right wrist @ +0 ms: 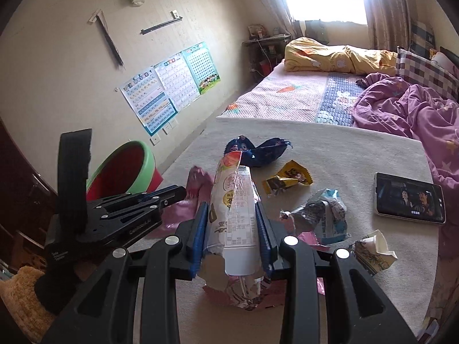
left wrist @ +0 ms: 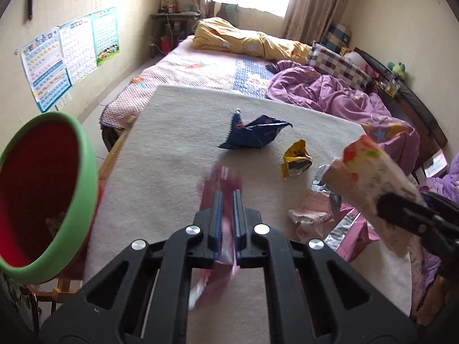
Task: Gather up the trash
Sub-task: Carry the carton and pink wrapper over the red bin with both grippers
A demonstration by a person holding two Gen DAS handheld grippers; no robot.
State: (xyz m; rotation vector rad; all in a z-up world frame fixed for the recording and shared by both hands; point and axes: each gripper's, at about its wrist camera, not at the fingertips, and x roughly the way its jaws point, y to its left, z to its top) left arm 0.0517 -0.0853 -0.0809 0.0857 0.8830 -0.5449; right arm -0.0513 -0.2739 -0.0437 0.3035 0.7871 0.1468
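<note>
We see the left gripper [left wrist: 228, 197] pinched nearly closed on a pink wrapper [left wrist: 219, 179], held above the table [left wrist: 172, 149] just right of the red bin [left wrist: 43, 189]. The right gripper [right wrist: 232, 215] stands partly open, its pads clamping a white snack bag [right wrist: 233, 200]. Beyond the bag on the table lie a blue wrapper [right wrist: 258, 150] and a yellow wrapper [right wrist: 288, 176].

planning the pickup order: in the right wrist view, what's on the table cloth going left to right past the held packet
dark blue wrapper → yellow wrapper → crumpled blue-and-silver wrapper → torn paper cup → phone
</note>
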